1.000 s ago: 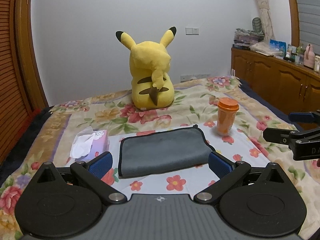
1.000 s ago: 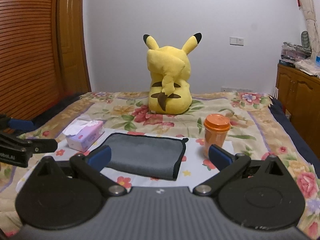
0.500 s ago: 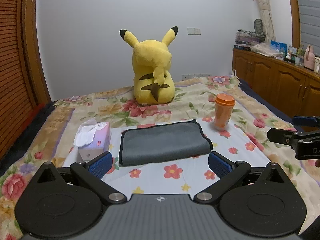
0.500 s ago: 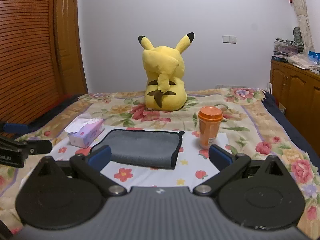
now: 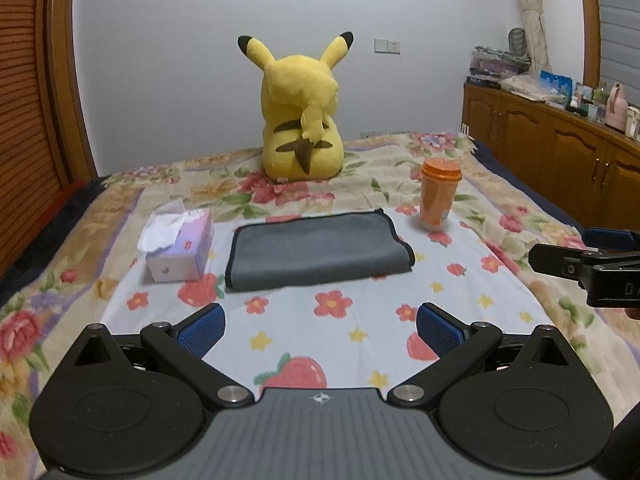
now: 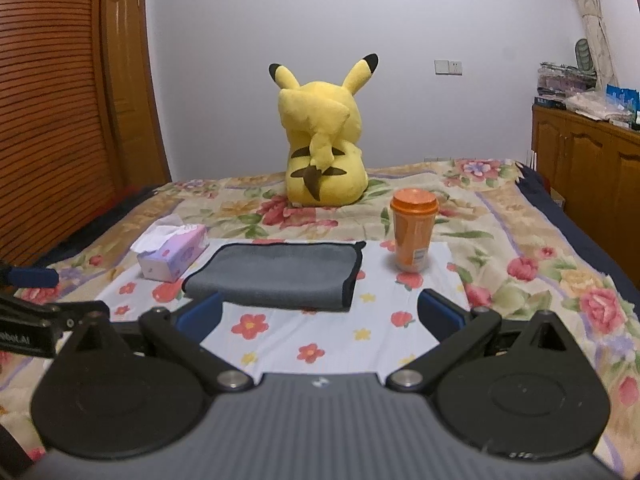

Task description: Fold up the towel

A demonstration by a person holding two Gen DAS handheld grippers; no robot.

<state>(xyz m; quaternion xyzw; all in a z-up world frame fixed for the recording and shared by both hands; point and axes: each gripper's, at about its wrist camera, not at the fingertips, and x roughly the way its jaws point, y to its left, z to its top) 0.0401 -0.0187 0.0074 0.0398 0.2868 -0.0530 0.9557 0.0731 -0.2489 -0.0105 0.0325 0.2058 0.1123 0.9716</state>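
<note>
A grey towel with black edging [image 5: 318,250] lies folded flat on a light flowered cloth [image 5: 320,332] on the bed; it also shows in the right wrist view [image 6: 280,276]. My left gripper [image 5: 320,328] is open and empty, well short of the towel's near edge. My right gripper [image 6: 320,314] is open and empty, just before the towel's near edge. The right gripper shows at the right edge of the left wrist view [image 5: 588,258]. The left gripper shows at the left edge of the right wrist view [image 6: 36,300].
A tissue box [image 5: 180,246] stands left of the towel. An orange lidded cup [image 5: 438,194] stands to its right. A yellow plush toy [image 5: 302,120] sits behind. Wooden cabinets [image 5: 560,152] line the right wall, a wooden door [image 6: 60,100] the left.
Both grippers have pulled back from the towel and risen a little, so the towel looks farther away. Both stayed open. The towel has not moved.
</note>
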